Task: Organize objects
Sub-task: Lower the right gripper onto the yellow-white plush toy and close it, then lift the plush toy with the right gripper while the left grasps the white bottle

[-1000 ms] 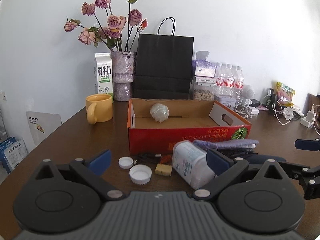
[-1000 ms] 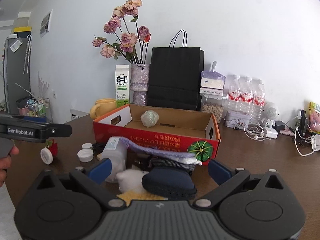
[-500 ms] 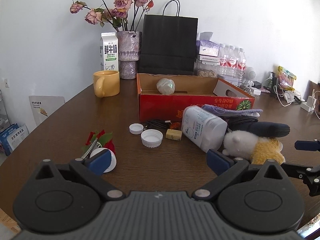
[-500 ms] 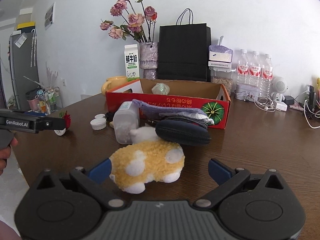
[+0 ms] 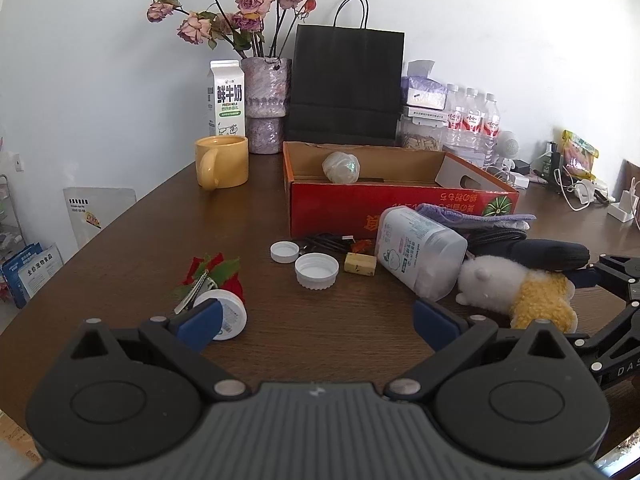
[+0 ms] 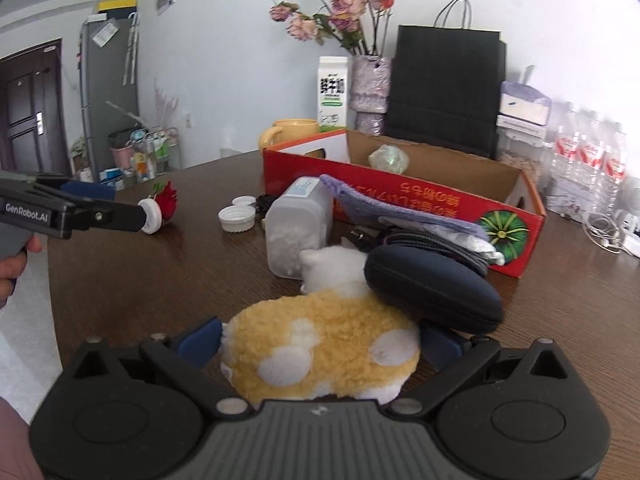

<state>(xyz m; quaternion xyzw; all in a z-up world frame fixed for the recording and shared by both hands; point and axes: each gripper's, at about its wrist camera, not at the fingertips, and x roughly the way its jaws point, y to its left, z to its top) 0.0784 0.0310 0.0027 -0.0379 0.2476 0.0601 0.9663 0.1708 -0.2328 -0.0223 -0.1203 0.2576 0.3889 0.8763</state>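
Lying between the right gripper's (image 6: 320,340) spread jaws: plush toy (image 6: 320,348).

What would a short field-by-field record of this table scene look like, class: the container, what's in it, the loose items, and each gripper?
container: red cardboard box, open top
inside box: one pale wrapped ball
loose in front: plush toy, dark zip case, white bottle on its side, two white caps
left gripper: open, nothing between its fingers
right gripper: open, fingers either side of the plush toy
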